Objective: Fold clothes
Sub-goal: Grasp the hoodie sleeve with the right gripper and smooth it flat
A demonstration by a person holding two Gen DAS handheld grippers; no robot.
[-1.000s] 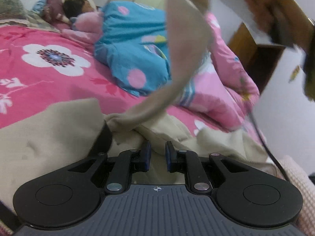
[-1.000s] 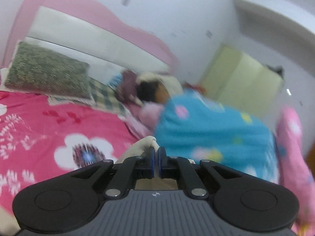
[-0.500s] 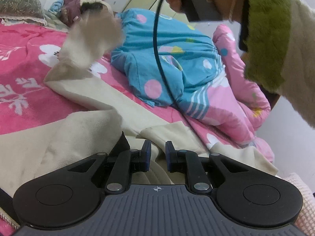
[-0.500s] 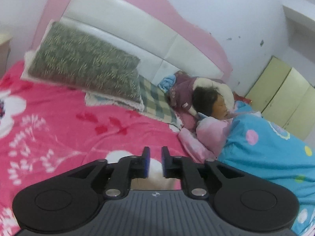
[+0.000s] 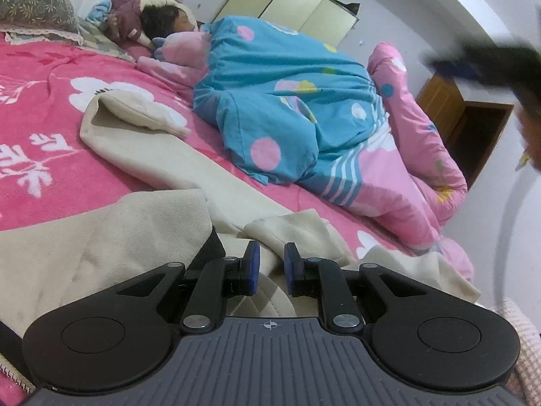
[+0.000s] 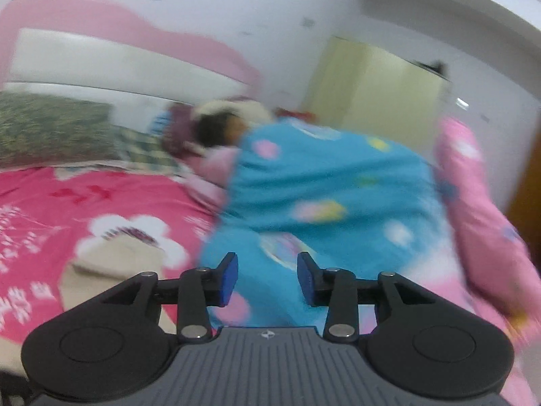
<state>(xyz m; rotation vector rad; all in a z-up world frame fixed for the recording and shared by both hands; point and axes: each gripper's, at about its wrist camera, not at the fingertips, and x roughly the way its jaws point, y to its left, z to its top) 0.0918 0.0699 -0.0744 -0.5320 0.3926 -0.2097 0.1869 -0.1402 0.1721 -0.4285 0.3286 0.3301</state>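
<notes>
On the bed, left gripper (image 5: pixel 269 264) pinches beige garment (image 5: pixel 142 155); right gripper (image 6: pixel 267 277) opening, empty

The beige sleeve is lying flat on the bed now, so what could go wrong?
1. The beige sleeve ends close beside the blue quilt over the sleeping person; reaching for it again could brush the quilt and wake them.
2. The left gripper pinches only a small bunch of the beige garment, which might slip out if tugged.
3. The right gripper, jaws opening and empty, looks blurred; a hasty grab could catch the quilt instead.
</notes>
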